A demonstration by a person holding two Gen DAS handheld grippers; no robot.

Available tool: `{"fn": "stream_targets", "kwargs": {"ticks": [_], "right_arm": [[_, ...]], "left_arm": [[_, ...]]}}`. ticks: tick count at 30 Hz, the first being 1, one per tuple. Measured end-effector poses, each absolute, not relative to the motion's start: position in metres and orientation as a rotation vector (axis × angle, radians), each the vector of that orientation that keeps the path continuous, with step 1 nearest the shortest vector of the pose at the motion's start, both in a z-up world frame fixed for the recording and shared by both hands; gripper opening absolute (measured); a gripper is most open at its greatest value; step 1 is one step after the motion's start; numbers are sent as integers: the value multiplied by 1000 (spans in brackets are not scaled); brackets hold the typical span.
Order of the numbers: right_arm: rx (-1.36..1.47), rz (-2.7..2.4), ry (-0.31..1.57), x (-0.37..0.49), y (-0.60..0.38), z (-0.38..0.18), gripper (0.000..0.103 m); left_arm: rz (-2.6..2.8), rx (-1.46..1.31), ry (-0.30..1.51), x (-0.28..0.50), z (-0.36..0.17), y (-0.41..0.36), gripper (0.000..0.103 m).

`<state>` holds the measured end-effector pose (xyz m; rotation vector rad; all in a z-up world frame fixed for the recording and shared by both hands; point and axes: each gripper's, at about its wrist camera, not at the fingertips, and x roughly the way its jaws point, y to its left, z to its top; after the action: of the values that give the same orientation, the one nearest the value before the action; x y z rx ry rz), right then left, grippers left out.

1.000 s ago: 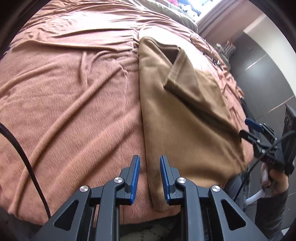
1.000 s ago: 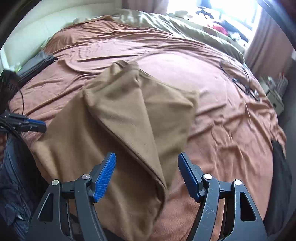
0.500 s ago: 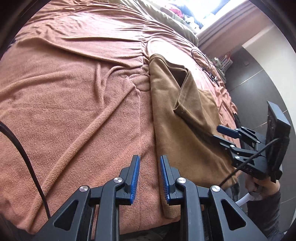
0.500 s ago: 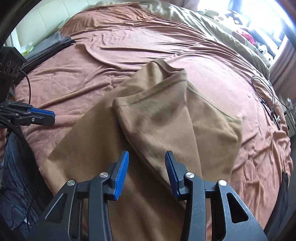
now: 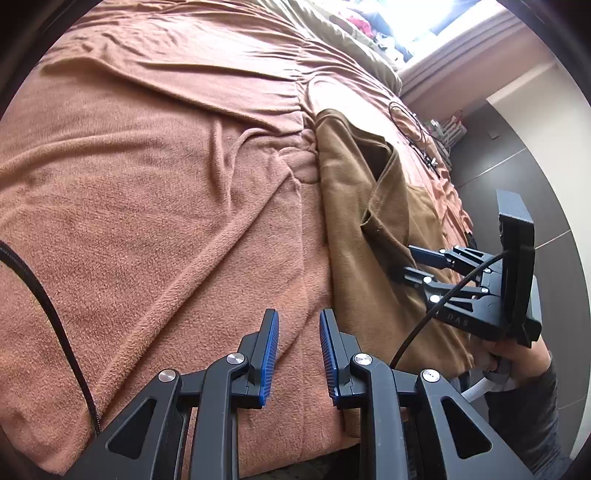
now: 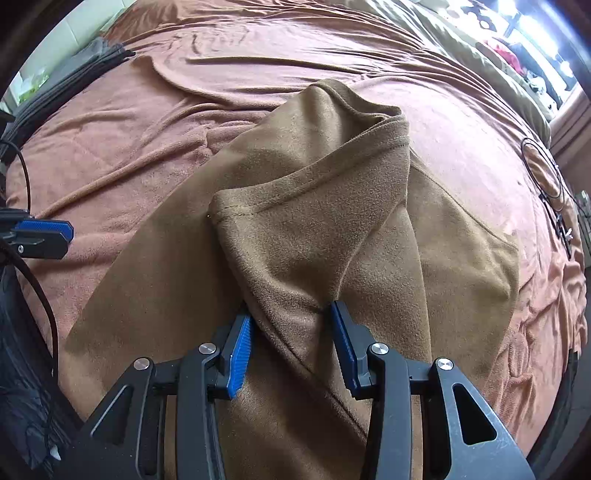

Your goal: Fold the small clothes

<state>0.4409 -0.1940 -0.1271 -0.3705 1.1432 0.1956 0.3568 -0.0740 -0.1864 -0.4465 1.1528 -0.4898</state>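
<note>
A brown shirt [image 5: 354, 258] lies flat on the rust-coloured blanket [image 5: 166, 184], one sleeve folded over its body. In the right wrist view the folded sleeve [image 6: 314, 221] runs down between the fingers of my right gripper [image 6: 290, 317]. Its tips straddle the fold and touch the cloth, with a gap still between the pads. The left wrist view shows that gripper [image 5: 406, 263] low over the shirt's near right part. My left gripper [image 5: 298, 321] hovers over the blanket just left of the shirt's edge, its jaws narrowly apart and empty. It also shows as the left gripper [image 6: 44, 230] at the frame's left edge.
A coiled black cable [image 6: 546, 173] lies on the bed beyond the shirt. Folded grey clothes [image 6: 74, 70] sit at the far left corner. An olive duvet [image 5: 332, 33] lies under the window. A person's hand [image 5: 517, 354] holds the right gripper at the bed's near edge.
My right gripper narrowed its jaws, then came down and forward until the folded sleeve lay between its fingers. The left gripper drifted sideways, so the shirt's edge now lies right of its fingers.
</note>
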Motion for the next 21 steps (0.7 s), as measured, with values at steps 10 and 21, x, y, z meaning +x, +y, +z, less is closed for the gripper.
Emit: {"fn": "stream_targets", "kwargs": {"ticks": [10, 21], "right_arm": [[-318, 248, 1099, 440, -222, -93, 9], [-157, 156, 983, 438, -285, -54, 9]], "left_arm": [[-492, -425, 1144, 368, -174, -87, 24], [-481, -360, 1155, 385, -166, -113, 24]]}}
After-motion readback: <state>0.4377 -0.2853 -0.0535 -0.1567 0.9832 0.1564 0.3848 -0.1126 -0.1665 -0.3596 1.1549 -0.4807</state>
